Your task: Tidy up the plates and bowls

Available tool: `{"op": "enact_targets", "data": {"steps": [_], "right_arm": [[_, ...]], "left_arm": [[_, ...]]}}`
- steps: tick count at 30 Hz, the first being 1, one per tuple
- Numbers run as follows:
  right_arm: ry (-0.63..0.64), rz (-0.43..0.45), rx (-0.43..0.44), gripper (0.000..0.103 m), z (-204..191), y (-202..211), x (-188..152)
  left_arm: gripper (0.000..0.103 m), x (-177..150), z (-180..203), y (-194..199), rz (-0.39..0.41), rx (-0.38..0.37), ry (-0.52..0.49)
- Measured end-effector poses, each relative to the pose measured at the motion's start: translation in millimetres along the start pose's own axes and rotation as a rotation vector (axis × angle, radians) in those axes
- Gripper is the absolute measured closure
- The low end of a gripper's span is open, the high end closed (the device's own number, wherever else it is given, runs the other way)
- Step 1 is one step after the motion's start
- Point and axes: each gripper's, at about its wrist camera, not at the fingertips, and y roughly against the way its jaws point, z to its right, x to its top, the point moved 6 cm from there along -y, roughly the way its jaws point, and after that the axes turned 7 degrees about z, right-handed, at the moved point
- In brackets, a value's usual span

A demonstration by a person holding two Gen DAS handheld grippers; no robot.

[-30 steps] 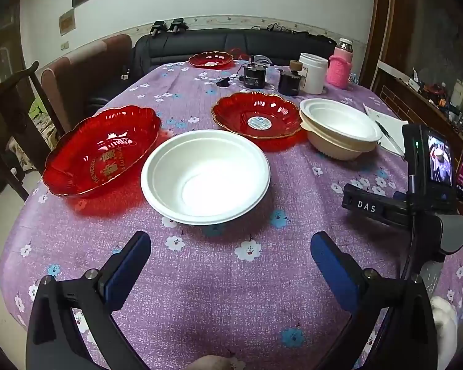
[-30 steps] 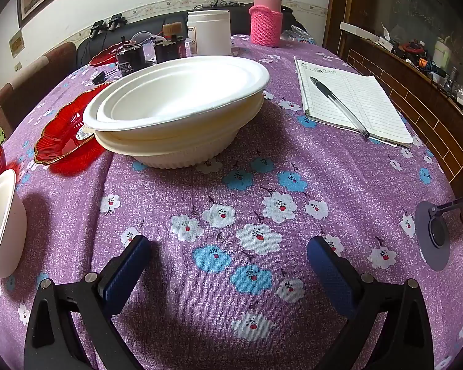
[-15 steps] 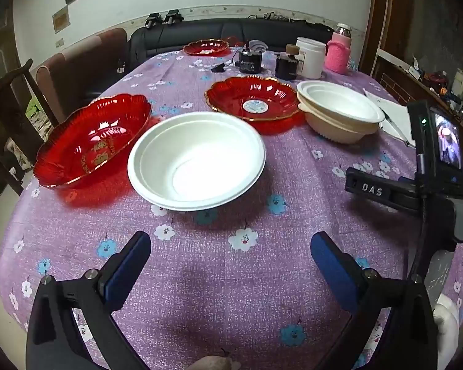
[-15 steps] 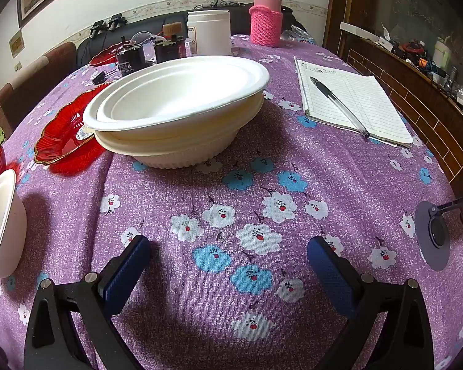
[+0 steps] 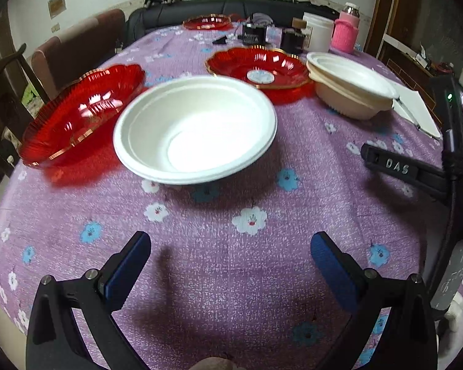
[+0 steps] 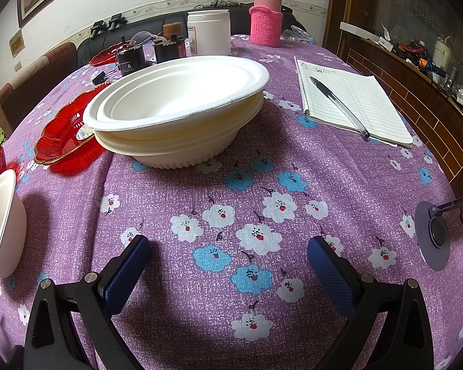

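Three red plates (image 5: 256, 67), three white bowls (image 5: 194, 129), one notebook (image 6: 352, 101).

In my right wrist view the single white foam bowl (image 6: 1, 225) is cut off by the left edge. The stacked cream bowls (image 6: 176, 108) hide part of the red scalloped plastic plate (image 6: 61, 135). In my left wrist view the notebook's (image 5: 413, 108) writing is too small to read.
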Motion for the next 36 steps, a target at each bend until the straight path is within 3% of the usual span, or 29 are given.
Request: {"op": "enact_targets", "data": {"steps": [4,12,36], "right_arm": [[0.000,0.000,0.000,0.001,0,0,0],[0.000,0.000,0.000,0.001,0,0,0],[0.000,0.000,0.000,0.001,0,0,0]], "left_arm": [[0.000,-5,-2,-12,-0.044,-0.016,0.018],[0.000,-9,3,-13,-0.031,0.012,-0.033],[0.000,-12,3,-6,-0.016,0.003,-0.043]]}}
